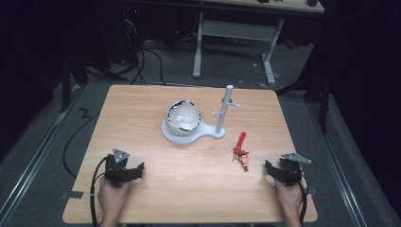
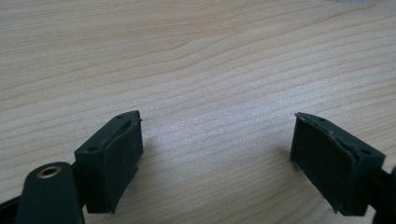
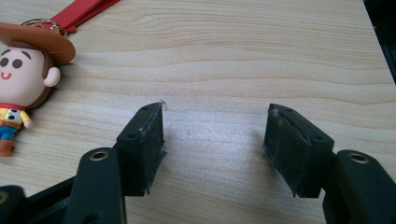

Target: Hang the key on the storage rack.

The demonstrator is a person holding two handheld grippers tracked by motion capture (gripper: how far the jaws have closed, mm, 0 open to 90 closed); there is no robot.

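Nothing started yet: both hand-held grippers, left (image 1: 134, 170) and right (image 1: 273, 170), parked apart-jawed and empty near the table's (image 1: 142, 109) front edge; keychain (image 1: 241, 152) untouched.

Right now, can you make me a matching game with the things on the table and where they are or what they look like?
Things:
1. bowl
2. cowboy keychain
3. white peg stand
4. left gripper

Clues:
A. lying flat with a red strap
B. open, over bare wood at the near left
C. sitting on the round white base
D. standing upright beside the bowl

Pairs: 1-C, 2-A, 3-D, 4-B
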